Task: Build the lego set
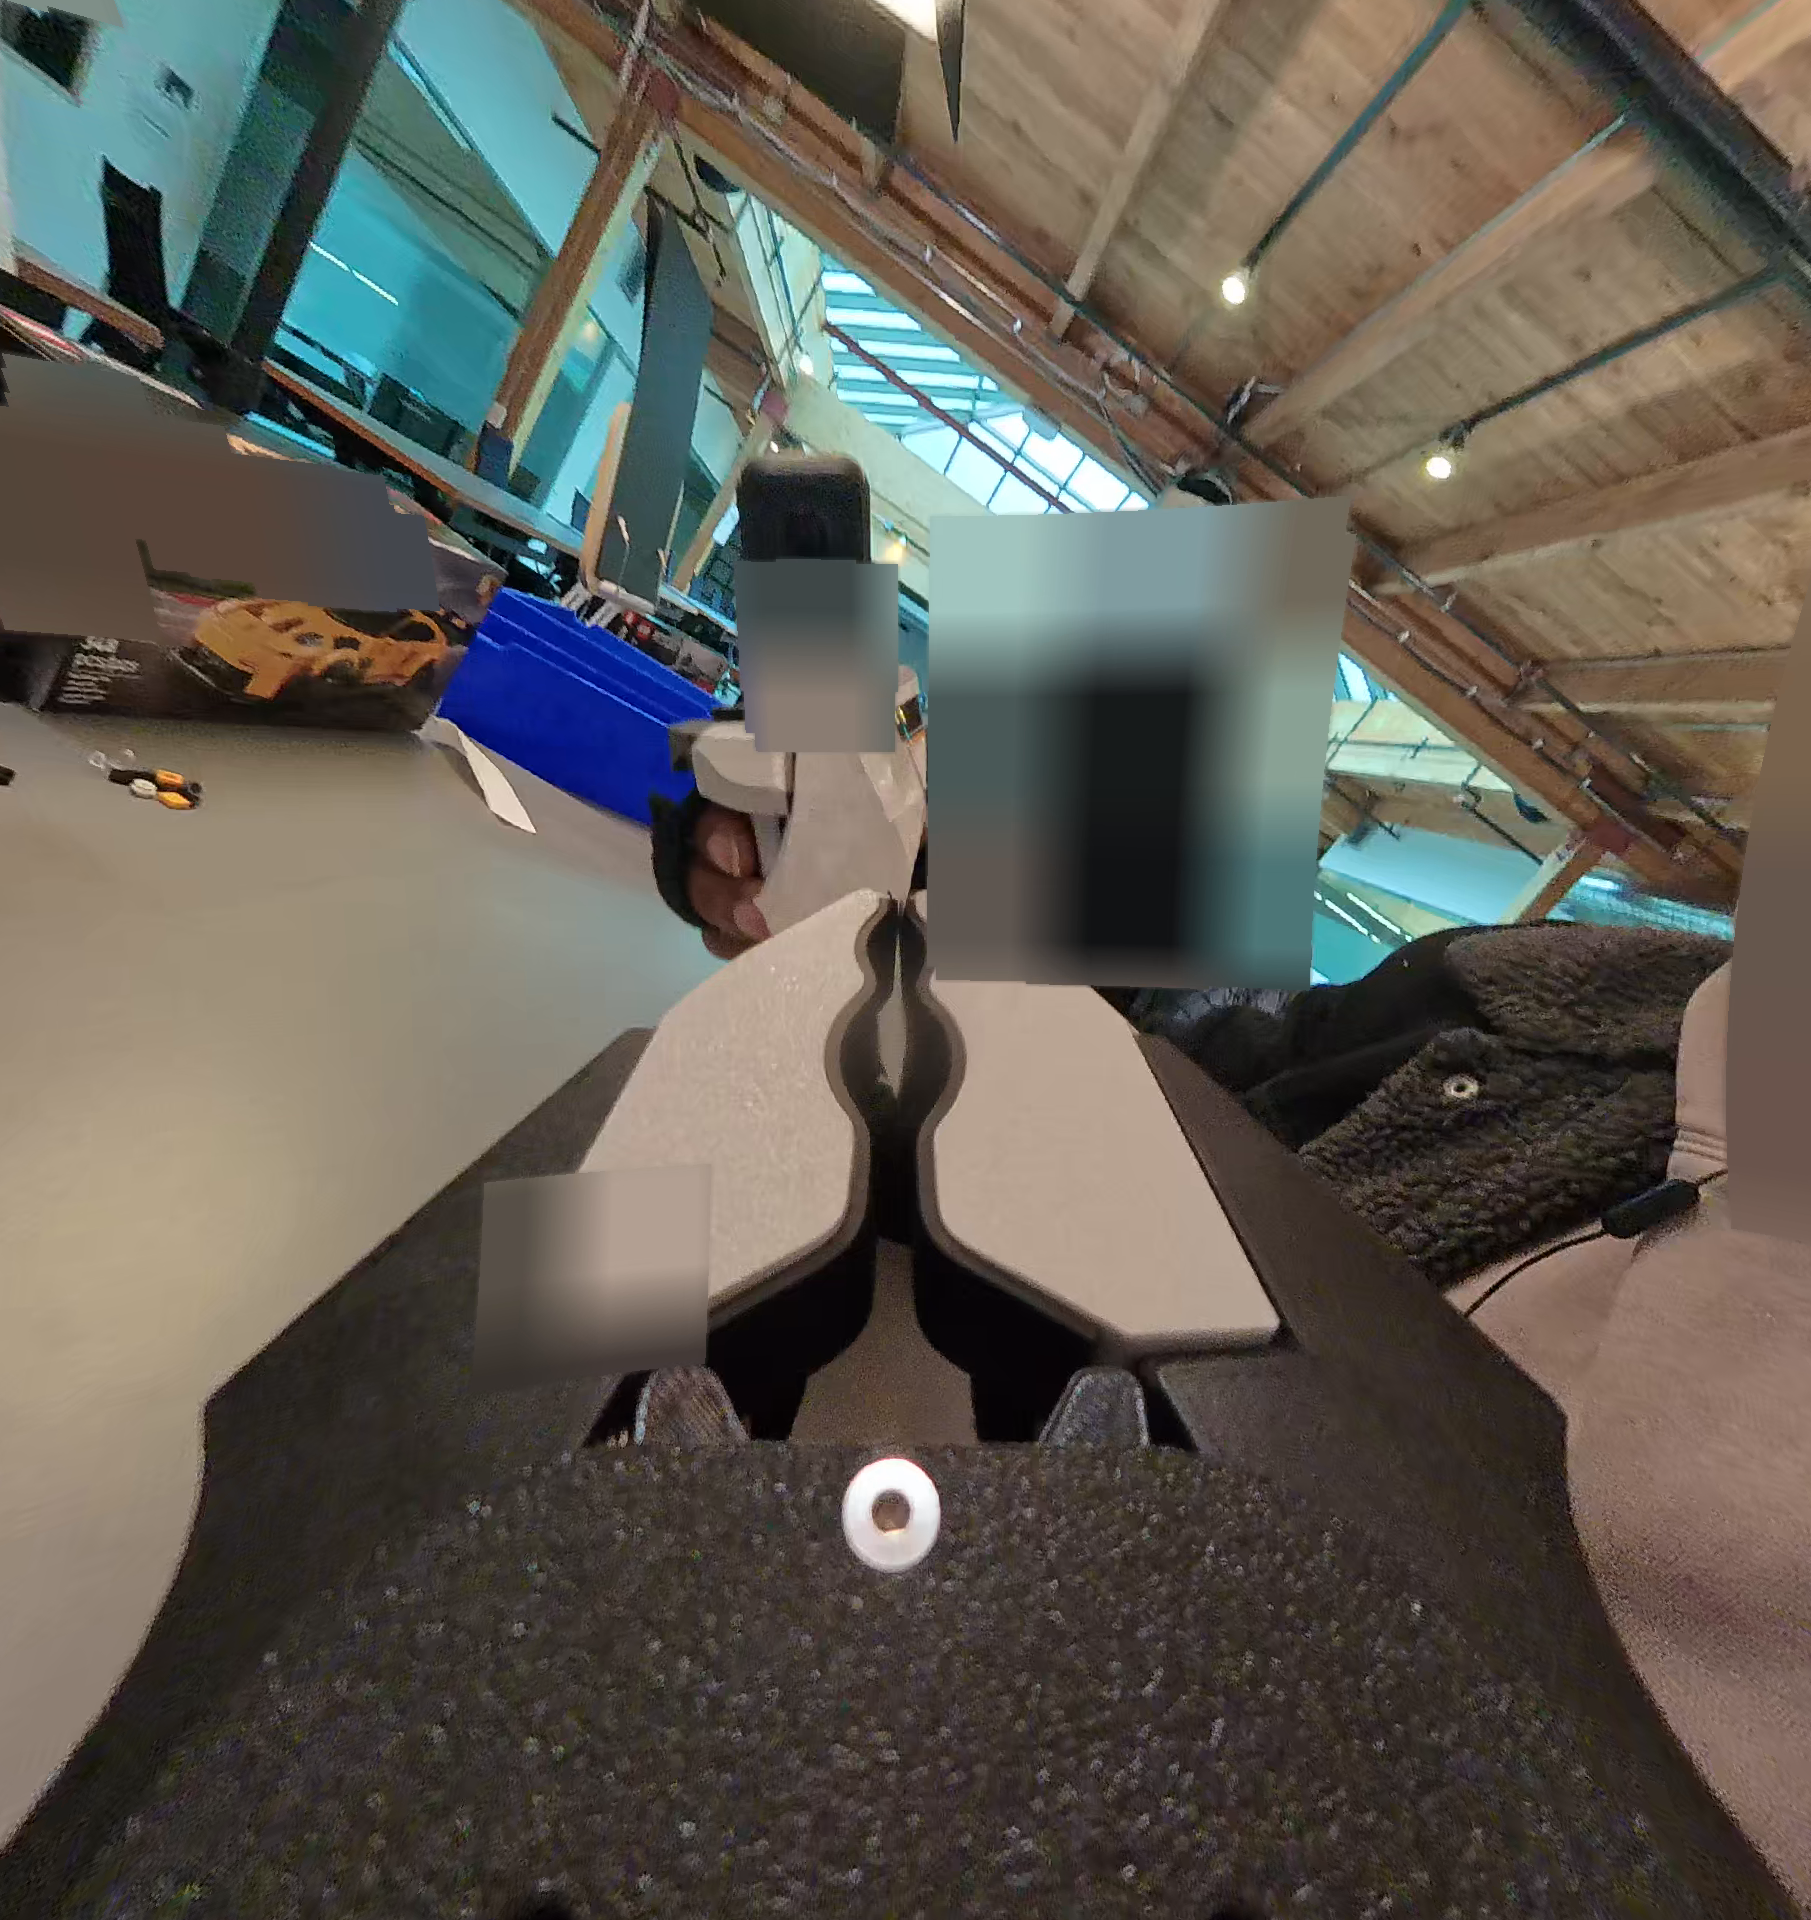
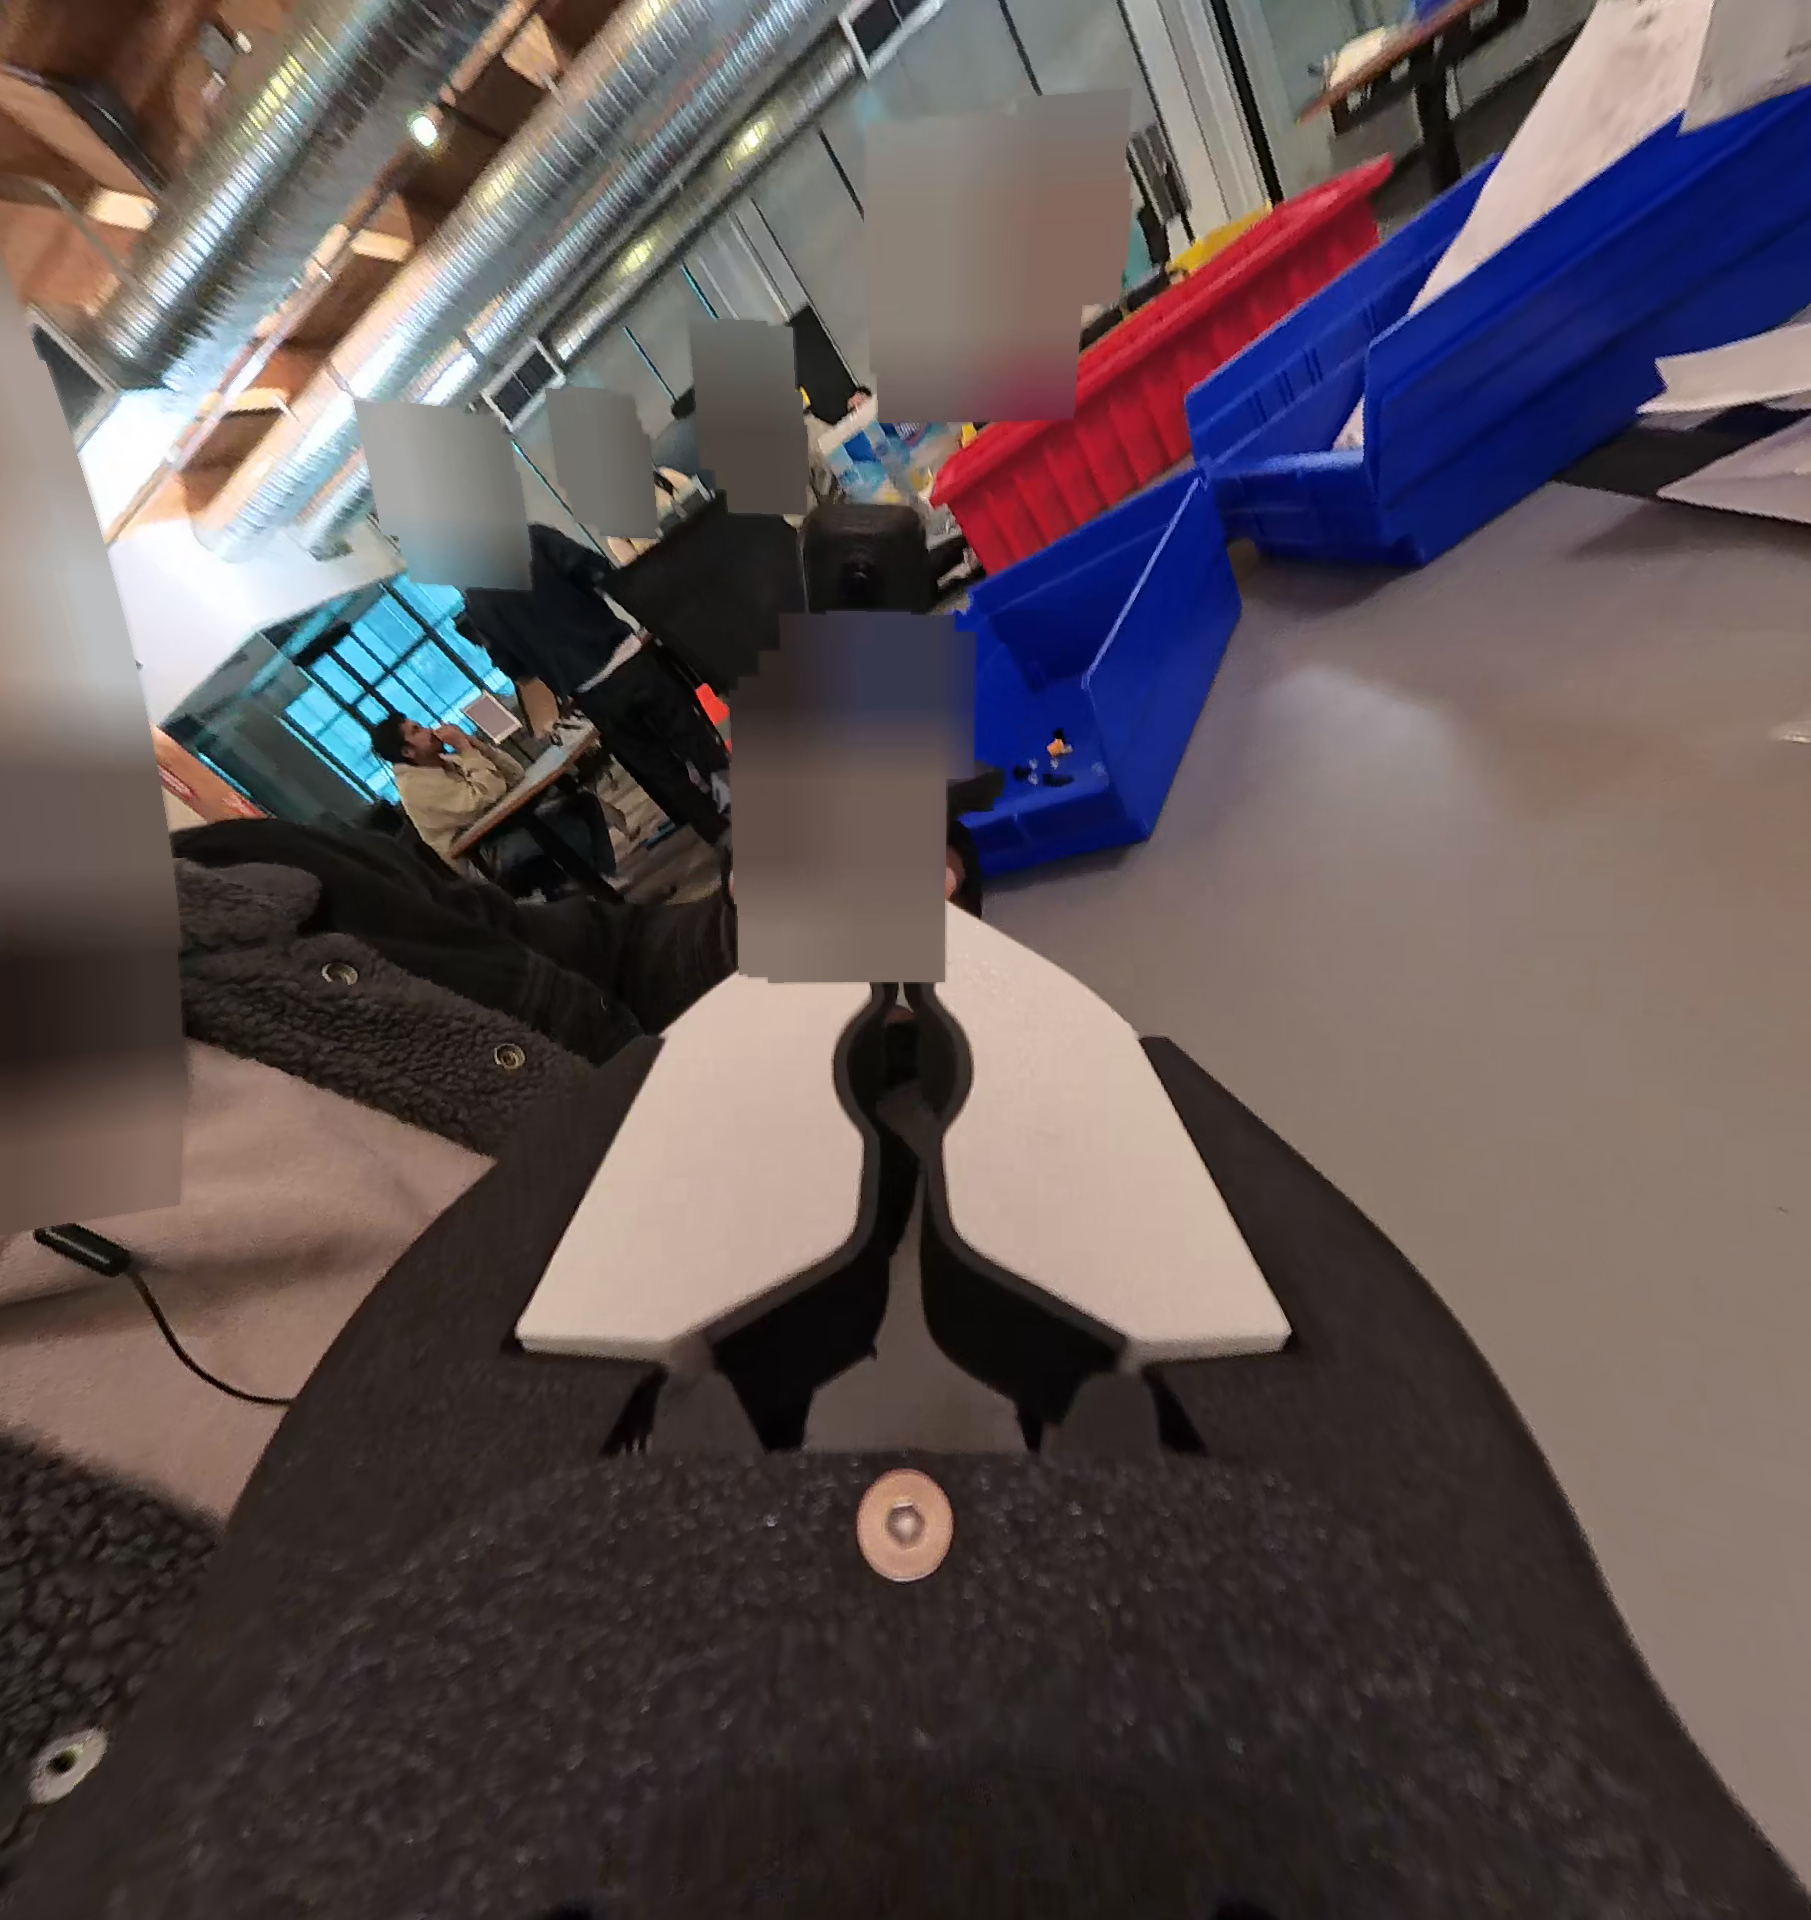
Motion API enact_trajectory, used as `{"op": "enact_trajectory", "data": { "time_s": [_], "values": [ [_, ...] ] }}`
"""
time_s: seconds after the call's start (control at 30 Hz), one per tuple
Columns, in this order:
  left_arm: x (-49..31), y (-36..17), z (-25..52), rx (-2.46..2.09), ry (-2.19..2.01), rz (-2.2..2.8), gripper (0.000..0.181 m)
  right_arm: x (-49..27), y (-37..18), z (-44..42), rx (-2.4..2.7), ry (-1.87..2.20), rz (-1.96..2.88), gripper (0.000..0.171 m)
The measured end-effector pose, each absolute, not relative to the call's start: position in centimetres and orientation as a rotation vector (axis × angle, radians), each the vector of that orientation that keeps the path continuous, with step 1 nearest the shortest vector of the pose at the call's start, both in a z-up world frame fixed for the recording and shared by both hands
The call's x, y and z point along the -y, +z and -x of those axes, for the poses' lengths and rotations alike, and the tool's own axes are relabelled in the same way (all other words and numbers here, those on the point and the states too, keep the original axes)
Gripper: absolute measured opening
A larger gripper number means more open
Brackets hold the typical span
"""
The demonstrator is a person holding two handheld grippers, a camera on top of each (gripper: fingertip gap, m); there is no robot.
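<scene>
The left tool [image 1: 896,914] is seen with its fingers pressed together and nothing visibly held between them; the right tool [image 2: 899,997] is likewise closed on nothing that can be made out. Both are raised off the grey desk [image 1: 257,987] and pointed toward each other. Farther out, a few small loose pieces [image 1: 153,781] are scattered on the desk near the set's box [image 1: 257,665]. More small pieces [image 2: 1052,758] are lying in a blue bin [image 2: 1109,665], with further blue bins [image 2: 1420,416] and a red bin [image 2: 1140,364] behind. No assembled model is seen, so the build is judged barely begun, with nearly all left to do
</scene>
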State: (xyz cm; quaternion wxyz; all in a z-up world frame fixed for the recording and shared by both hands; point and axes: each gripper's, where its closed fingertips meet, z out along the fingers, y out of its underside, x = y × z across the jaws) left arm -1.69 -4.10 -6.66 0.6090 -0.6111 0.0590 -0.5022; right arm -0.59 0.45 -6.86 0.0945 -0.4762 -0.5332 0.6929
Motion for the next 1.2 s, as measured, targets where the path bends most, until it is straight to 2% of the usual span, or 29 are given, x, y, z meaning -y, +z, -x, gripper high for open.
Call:
{"op": "enact_trajectory", "data": {
  "time_s": [0.43, 1.1, 1.2],
  "values": [
    [4.3, -7.1, 0.9, -0.153, -1.205, 1.452, 0.001, -1.0, -6.9, 0.2, 1.83, 1.79, 1.645, 0.0],
    [5.9, -7.3, -1.0, -0.38, -1.183, 1.52, 0.01, 1.0, -7.5, -2.2, 2.145, 1.517, 1.77, 0.0],
    [5.8, -7.9, -1.0, -0.376, -1.191, 1.572, 0.007, 1.4, -7.6, -2.4, 2.177, 1.494, 1.772, 0.0]
  ]
}}
